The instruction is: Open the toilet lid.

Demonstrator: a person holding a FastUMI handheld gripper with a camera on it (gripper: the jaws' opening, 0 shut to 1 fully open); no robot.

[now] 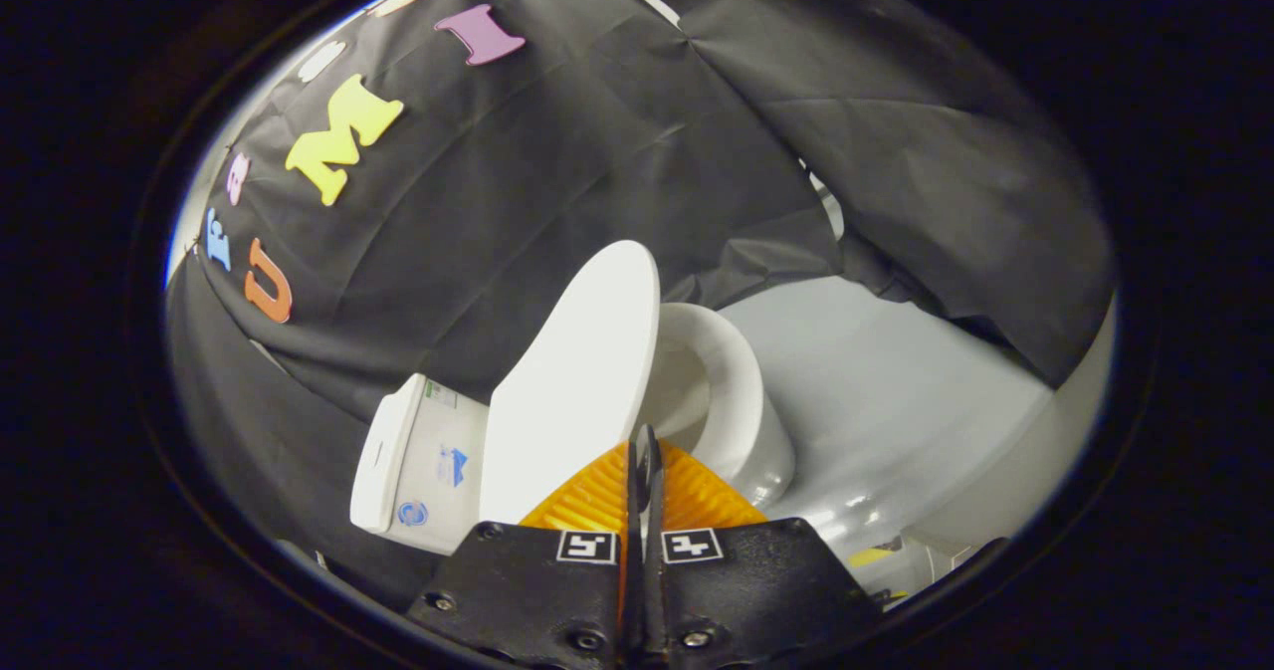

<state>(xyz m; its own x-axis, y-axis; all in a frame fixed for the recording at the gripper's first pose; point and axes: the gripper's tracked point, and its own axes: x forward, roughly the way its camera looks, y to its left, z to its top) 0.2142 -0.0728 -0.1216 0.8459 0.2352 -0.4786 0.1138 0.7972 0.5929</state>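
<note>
Fingers point(645, 451) closed; toilet lid point(577, 381) raised.

White toilet lid point(577, 371) stands raised off the bowl point(732, 401), just beyond the fingertips.

White toilet lid point(577, 381); white bowl point(732, 401); ribbed orange fingers point(597, 496); grey floor point(876, 391).

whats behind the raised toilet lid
Behind the raised toilet lid stands the white tank, one side showing; the lid covers the rest. Beside the lid, the seat rings the open bowl. The gripper is shut, fingers together just before the lid's edge, gripping nothing.
</note>
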